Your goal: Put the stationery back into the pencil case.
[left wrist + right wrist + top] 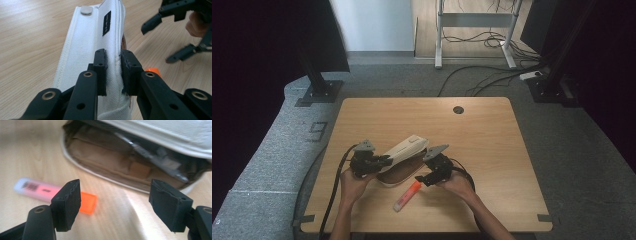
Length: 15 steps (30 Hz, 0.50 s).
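Observation:
A white fabric pencil case (404, 148) lies in the middle of the wooden table with its lid lifted and its brown inside (105, 157) showing. My left gripper (113, 57) is shut on the edge of the white lid (85, 45) and holds it up. My right gripper (115, 195) is open with nothing between its jaws, hovering just in front of the case mouth. A pink highlighter with an orange cap (45, 191) lies on the table by the case, close to the right gripper (424, 179). The left gripper (384, 161) sits at the case's left end.
A round cable hole (458, 109) is in the table (492, 150) near its far edge. Bare wood surrounds the case on all sides. Beyond the table are black stand feet (319, 92), a white desk frame (439, 35) and floor cables (492, 75).

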Motion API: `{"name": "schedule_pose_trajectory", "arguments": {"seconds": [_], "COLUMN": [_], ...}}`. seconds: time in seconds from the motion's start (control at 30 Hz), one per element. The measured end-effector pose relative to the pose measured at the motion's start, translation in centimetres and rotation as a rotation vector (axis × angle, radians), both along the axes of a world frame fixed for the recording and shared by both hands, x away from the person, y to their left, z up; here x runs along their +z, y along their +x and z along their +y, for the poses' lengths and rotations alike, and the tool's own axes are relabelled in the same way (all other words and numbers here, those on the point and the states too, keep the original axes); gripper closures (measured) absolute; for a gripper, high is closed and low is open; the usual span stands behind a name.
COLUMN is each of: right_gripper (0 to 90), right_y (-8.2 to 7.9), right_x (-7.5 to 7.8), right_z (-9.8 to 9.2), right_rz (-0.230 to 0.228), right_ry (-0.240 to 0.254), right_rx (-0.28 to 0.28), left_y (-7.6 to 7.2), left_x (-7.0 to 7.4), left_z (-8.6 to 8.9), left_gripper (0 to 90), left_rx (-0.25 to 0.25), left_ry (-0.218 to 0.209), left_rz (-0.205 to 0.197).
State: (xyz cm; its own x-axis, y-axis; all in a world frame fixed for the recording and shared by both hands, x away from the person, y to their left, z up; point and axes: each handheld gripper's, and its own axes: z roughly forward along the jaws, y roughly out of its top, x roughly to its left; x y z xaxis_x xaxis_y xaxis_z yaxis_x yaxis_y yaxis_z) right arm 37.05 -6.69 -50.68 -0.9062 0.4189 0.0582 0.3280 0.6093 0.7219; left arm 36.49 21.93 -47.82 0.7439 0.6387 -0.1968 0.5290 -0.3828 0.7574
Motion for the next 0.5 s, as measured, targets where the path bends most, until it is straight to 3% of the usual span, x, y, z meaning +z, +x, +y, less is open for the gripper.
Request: {"name": "schedule_pose_trajectory", "arguments": {"seconds": [0.23, 0.5], "right_gripper": [25.4, 25.3], "right_y": [-1.7, -2.4], "right_x": [-0.2, -0.9], "right_z": [0.7, 1.8], "right_rz": [0.017, 0.032], "right_ry": [-0.002, -0.009], "right_rx": [0.06, 0.116], "left_y": [0.0, 0.0], "left_x": [0.0, 0.0], "left_z": [0.0, 0.0], "left_gripper": [75.6, 75.4], "left_rx": [-0.001, -0.002], "left_ry": [-0.002, -0.001], "left_rz": [0.003, 0.007]}}
